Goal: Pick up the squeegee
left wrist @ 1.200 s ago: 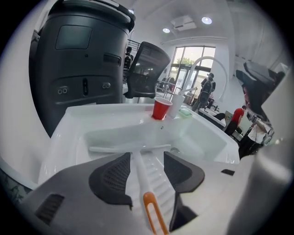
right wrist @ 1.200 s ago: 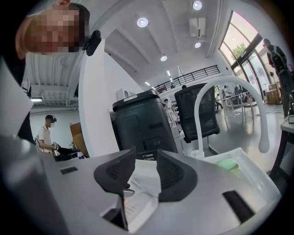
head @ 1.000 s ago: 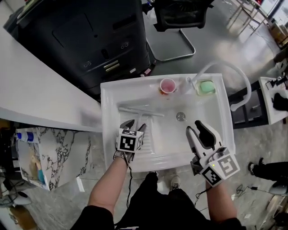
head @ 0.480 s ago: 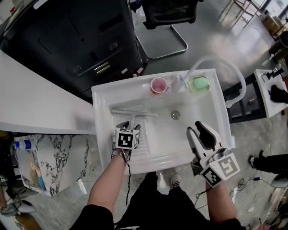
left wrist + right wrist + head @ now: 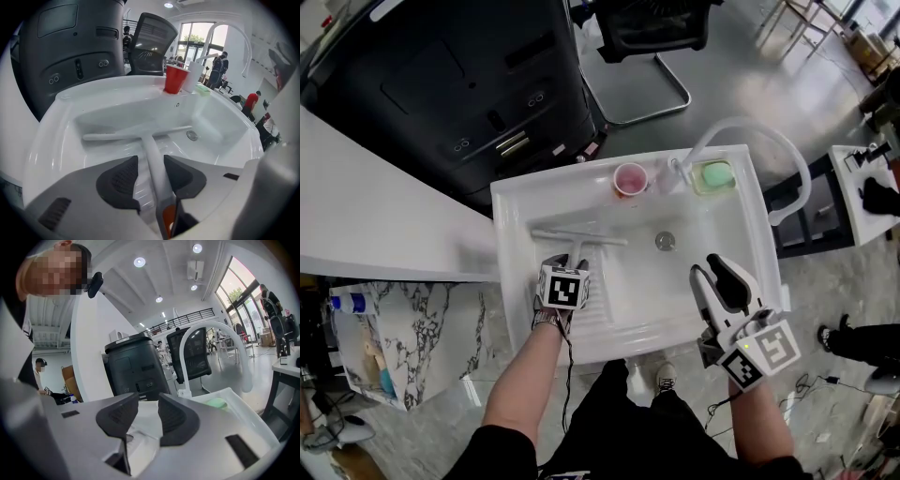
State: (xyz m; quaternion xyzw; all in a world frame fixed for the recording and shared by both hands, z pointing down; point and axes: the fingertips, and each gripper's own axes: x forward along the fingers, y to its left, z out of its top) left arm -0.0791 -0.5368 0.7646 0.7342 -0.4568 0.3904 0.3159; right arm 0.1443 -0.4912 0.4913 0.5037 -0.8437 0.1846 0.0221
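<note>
Task thing: the squeegee (image 5: 577, 238) lies flat on the floor of the white sink (image 5: 502, 217), in its left half, with the blade across the basin and the handle running back toward the person.
Left gripper: the left gripper (image 5: 568, 265) points steeply down into the basin, over the near end of the handle.
Left fingers: the fingers (image 5: 119, 178) stand apart with the handle between them. They have just been closing in. The right-hand pad is at the handle's side, and a strip of basin shows between the handle and the other pad, so there is no clamp on it yet.
Squeegee contact: it rests on the ribbed sink floor, not lifted.
Right gripper: the right gripper (image 5: 707, 268) is held nearly level above the sink's front right corner, well apart from the squeegee.
Right fingers: its fingers (image 5: 176, 420) are parted, with nothing between them but open air.
Drain: the drain (image 5: 666, 241) sits in the basin floor, just right of the blade's end.
Back ledge: a red cup (image 5: 630, 177) stands upright on the rim. To its right is a green block (image 5: 713, 175), in a recess at the corner.
Tap: a white arched spout (image 5: 741, 127) rises from the ledge between the cup and the block.
Surroundings: a black chair (image 5: 645, 33) and a large dark unit (image 5: 459, 84) stand behind the sink. A white surface (image 5: 366, 220) runs along its left.
</note>
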